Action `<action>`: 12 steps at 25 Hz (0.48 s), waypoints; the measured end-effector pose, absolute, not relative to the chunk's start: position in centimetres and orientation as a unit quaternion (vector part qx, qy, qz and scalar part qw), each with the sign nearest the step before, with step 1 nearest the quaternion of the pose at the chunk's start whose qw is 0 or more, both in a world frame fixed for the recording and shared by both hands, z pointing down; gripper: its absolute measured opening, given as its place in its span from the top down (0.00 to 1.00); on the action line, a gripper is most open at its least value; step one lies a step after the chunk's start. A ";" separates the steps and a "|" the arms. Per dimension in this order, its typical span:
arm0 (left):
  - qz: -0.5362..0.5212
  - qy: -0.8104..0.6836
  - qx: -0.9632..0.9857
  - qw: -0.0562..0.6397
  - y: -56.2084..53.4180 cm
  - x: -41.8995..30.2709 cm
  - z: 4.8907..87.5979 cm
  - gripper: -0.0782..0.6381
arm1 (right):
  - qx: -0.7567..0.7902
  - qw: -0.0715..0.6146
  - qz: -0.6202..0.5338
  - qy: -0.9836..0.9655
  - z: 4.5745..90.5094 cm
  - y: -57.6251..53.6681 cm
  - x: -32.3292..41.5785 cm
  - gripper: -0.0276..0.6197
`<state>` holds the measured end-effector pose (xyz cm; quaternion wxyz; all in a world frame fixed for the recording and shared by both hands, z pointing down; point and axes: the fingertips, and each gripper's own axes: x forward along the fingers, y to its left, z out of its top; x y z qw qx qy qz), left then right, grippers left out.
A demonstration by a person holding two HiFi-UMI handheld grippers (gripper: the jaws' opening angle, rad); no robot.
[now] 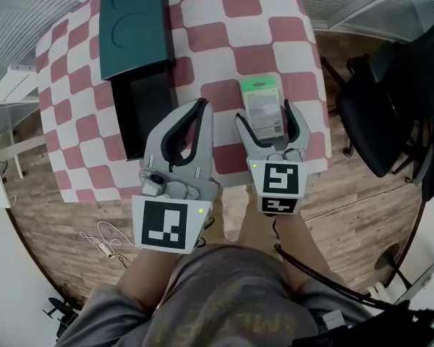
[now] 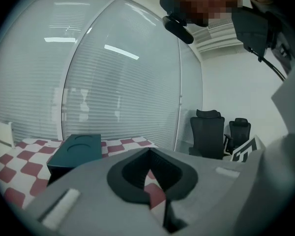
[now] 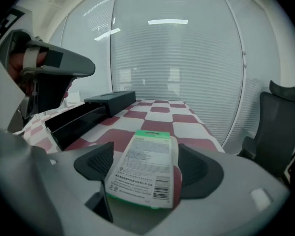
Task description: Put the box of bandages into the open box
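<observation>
The flat white cardboard box of bandages with green edging (image 1: 262,103) (image 3: 145,168) is lying on the cloth between the jaws of the right gripper (image 1: 264,114) (image 3: 146,155), its green end pointing away from the gripper; its upper face is carrying rows of small black print and a barcode at the near right corner, all too small to read, and no brand is showing legibly. The right gripper's jaws are standing wide apart, one on either side of the box, and are not clamping it. The left gripper (image 1: 199,110) (image 2: 148,154) is hanging just beside the right one, its jaws closed tip to tip with nothing between them; a marker cube (image 1: 161,225) on each gripper is showing black-and-white square patterns, no letters. The long black open box (image 1: 141,110) (image 3: 71,122) is sitting just left of the left gripper's jaws and running away from them; the dark teal lid with two embossed circles (image 1: 134,24) (image 2: 76,151) is lying at its far end, touching it. The red-and-white checked tablecloth (image 1: 224,35) is stretching bare beyond both grippers, leaving open room ahead; the table's near edge is passing under the grippers, and its right edge is running close to the right gripper's outer side, with a black office chair (image 1: 390,114) (image 3: 280,127) standing past it on the wooden plank floor (image 1: 347,215).
</observation>
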<state>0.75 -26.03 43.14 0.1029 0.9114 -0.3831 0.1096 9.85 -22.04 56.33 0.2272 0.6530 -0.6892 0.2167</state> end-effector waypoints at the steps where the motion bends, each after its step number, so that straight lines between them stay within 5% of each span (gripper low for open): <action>1: 0.112 -0.382 0.911 0.106 -26.0 0.7 43.6 0.89 | 0.654 0.237 0.212 -0.687 56.5 -22.1 9.7 0.28; 12: 0.107 -0.386 0.910 0.104 -26.8 -0.4 43.3 0.89 | 0.632 0.292 0.261 -0.669 58.2 -22.2 9.6 0.34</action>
